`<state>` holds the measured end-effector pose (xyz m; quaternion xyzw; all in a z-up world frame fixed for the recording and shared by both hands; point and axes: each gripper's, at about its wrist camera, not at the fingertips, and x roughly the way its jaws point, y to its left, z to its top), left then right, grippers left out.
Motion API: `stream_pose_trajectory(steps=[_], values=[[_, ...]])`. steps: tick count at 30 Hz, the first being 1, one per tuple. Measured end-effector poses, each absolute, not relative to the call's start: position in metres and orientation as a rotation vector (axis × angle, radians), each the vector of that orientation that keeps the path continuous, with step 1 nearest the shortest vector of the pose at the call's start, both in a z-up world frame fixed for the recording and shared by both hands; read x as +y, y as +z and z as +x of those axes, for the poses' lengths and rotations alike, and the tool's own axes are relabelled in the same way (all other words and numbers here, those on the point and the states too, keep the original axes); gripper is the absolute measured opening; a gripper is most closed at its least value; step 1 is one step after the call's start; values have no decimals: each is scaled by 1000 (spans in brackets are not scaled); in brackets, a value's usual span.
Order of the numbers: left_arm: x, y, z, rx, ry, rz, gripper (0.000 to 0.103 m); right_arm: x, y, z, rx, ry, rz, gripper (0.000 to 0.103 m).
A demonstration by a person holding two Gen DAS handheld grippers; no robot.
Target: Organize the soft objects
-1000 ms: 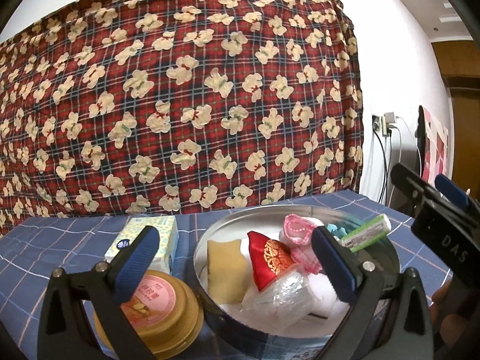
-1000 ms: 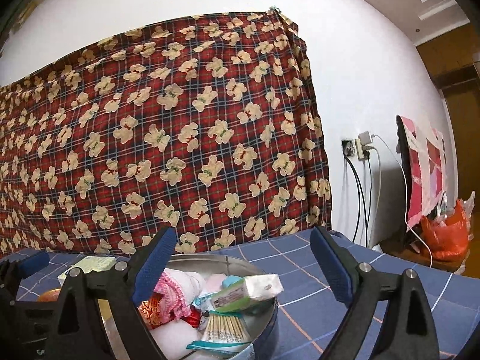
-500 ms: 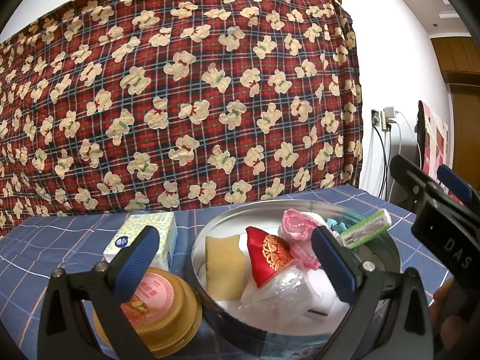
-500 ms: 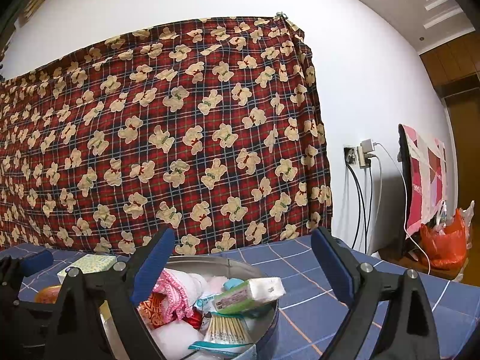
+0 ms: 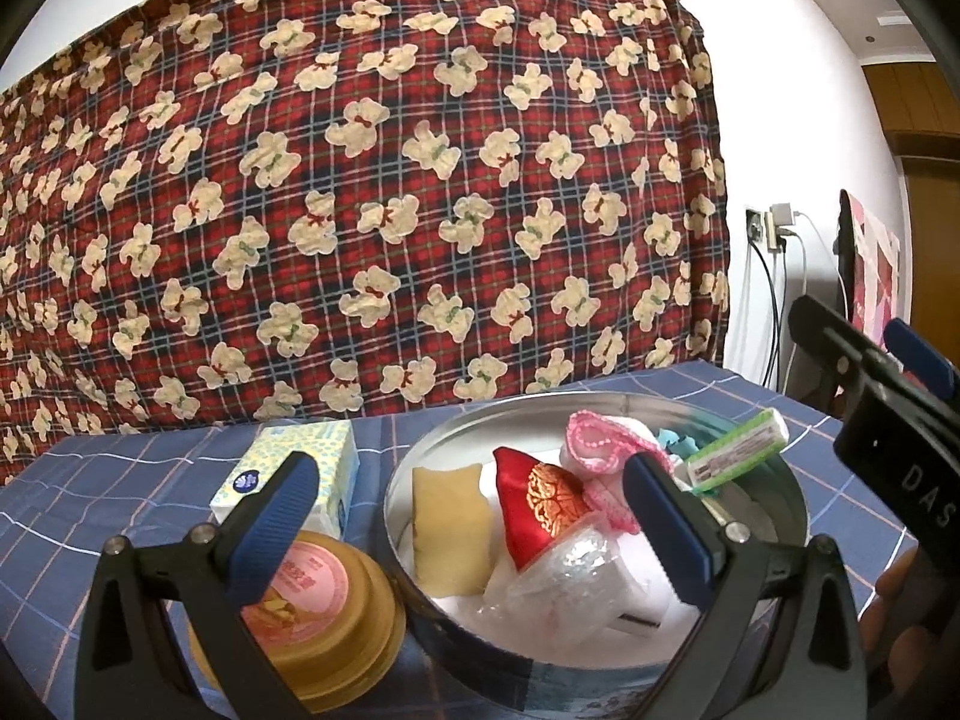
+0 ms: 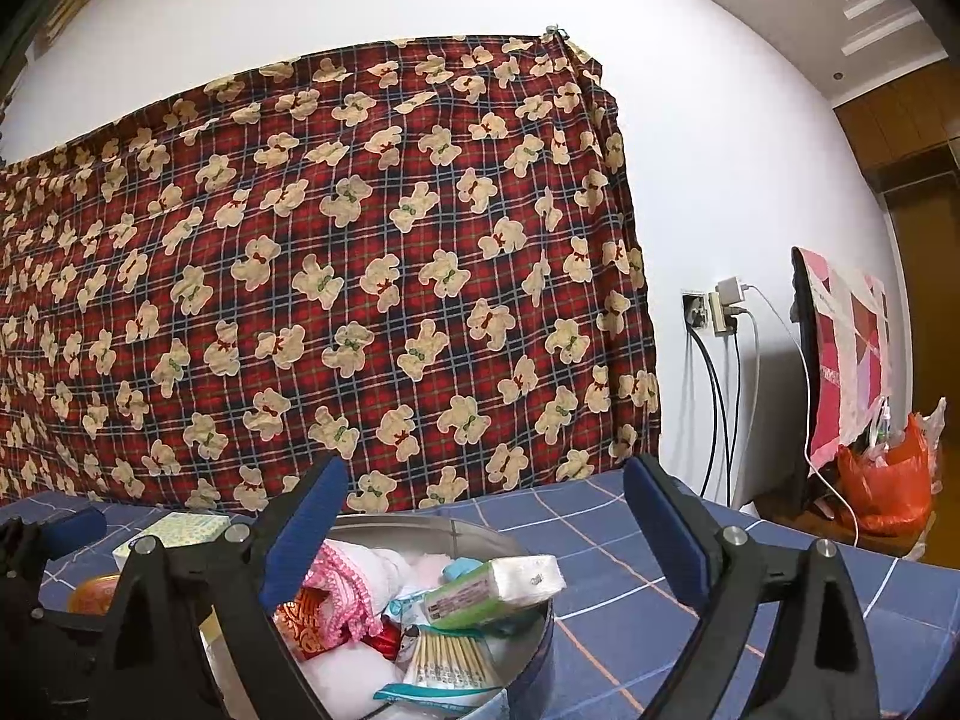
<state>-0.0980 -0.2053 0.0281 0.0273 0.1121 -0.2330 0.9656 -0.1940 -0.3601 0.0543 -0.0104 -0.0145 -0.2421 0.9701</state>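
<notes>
Evidently, nothing is gripped: the left gripper (image 5: pixel 474 510) and right gripper (image 6: pixel 486 516) are held with jaws spread above the round metal tin (image 5: pixel 600 408). Inside it are gathered the red embroidered pouch (image 5: pixel 540 504), yellow sponge (image 5: pixel 447 528), pink crocheted cloth (image 5: pixel 600 444) and tissue pack (image 6: pixel 498 588), presumably for sorting.

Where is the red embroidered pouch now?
In the left wrist view, the red pouch lies inside the round tin, between the yellow sponge and the pink knit.
</notes>
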Motion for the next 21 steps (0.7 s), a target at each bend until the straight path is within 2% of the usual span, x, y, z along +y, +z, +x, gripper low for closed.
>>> stream_pose_trajectory(steps=[21], values=[[-207, 27, -96, 254, -502, 32, 103, -360, 54, -195, -30, -491, -19, 96]])
